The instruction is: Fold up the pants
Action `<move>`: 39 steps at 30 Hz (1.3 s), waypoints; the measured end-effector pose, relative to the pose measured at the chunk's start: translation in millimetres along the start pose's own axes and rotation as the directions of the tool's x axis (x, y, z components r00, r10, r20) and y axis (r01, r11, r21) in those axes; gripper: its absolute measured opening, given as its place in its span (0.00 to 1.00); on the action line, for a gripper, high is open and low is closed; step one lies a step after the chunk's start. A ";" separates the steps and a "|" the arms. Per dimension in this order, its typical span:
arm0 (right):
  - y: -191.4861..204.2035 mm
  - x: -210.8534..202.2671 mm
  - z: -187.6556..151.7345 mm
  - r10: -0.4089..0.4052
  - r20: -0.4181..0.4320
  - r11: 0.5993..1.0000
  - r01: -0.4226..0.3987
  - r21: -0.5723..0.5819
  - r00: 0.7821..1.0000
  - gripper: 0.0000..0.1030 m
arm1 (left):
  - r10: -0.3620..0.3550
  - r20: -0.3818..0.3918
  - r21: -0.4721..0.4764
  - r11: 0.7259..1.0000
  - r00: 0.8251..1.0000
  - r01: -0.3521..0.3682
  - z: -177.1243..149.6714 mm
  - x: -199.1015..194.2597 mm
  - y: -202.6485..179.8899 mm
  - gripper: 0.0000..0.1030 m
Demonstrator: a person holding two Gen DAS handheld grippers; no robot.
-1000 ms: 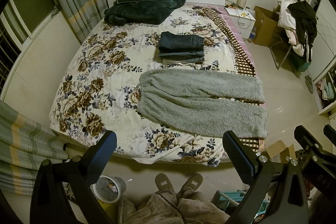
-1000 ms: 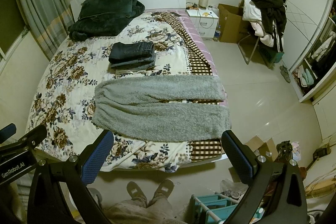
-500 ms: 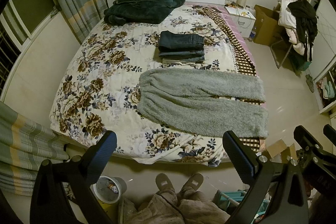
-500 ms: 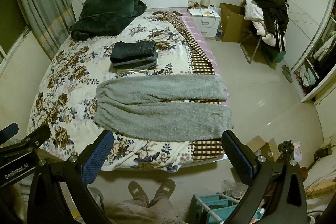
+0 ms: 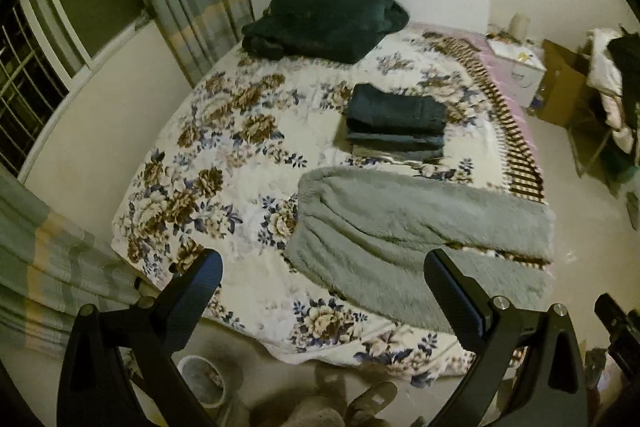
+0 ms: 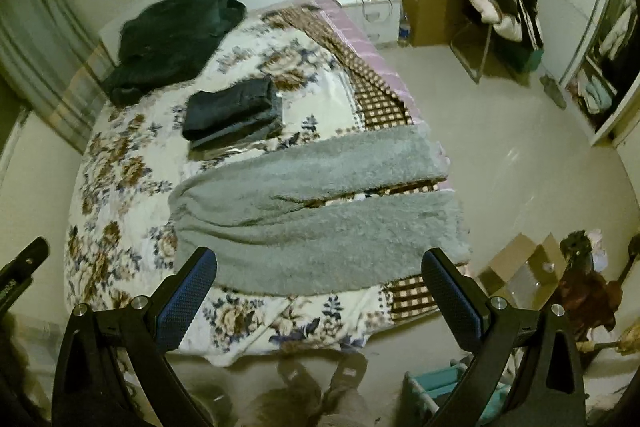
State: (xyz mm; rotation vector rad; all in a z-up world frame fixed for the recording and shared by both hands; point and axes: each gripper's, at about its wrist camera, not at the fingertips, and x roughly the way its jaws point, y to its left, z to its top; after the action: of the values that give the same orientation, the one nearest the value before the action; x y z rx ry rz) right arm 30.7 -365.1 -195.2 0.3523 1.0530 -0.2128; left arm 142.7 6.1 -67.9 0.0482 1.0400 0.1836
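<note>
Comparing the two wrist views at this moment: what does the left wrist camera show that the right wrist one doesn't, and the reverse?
Only the left wrist view shows the barred window and a small bin on the floor by the bed.

Only the right wrist view shows the open wardrobe, a flattened cardboard box on the floor and a teal rack.

Both show the grey fleece pants spread flat across the floral bedspread, the folded stack of dark pants behind them, the dark blanket at the headboard, and open jaws holding nothing.
</note>
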 end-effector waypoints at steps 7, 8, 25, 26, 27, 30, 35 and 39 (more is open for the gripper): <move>-7.0 165.7 69.8 -0.066 -0.142 0.991 0.082 0.110 0.988 1.00 | 0.018 -0.170 -0.040 0.999 0.985 -0.025 57.8 149.3 -24.2 1.00; -7.8 190.8 79.5 -0.092 -0.161 0.985 0.114 0.130 0.983 1.00 | 0.009 -0.209 -0.057 0.998 0.978 -0.021 66.1 174.9 -24.7 1.00; -97.2 572.8 192.5 -0.134 -0.386 0.806 0.327 0.494 0.913 1.00 | 0.006 -0.477 -0.249 0.958 0.879 -0.142 125.3 522.1 -98.1 1.00; -105.0 588.5 197.3 -0.127 -0.390 0.795 0.329 0.510 0.912 1.00 | 0.002 -0.498 -0.257 0.955 0.867 -0.149 125.4 541.7 -104.0 1.00; -111.4 602.3 201.0 -0.128 -0.396 0.785 0.336 0.520 0.909 1.00 | -0.001 -0.512 -0.266 0.951 0.859 -0.158 125.8 556.9 -108.1 1.00; -132.7 644.1 220.2 -0.138 -0.410 0.759 0.362 0.541 0.902 1.00 | -0.003 -0.548 -0.291 0.938 0.837 -0.188 127.6 596.4 -117.5 1.00; -160.2 687.5 246.3 -0.171 -0.415 0.723 0.400 0.563 0.894 1.00 | 0.022 -0.605 -0.294 0.923 0.796 -0.249 123.6 638.4 -126.5 1.00; -174.7 713.6 260.7 -0.189 -0.429 0.707 0.426 0.565 0.883 1.00 | 0.054 -0.639 -0.278 0.914 0.767 -0.296 120.0 655.6 -123.4 0.99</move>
State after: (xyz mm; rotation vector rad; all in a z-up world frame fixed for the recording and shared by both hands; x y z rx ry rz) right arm 526.6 -628.9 -735.7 0.8651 1.3688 -0.8718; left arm 584.6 4.5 -581.7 -0.2743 1.6537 0.5995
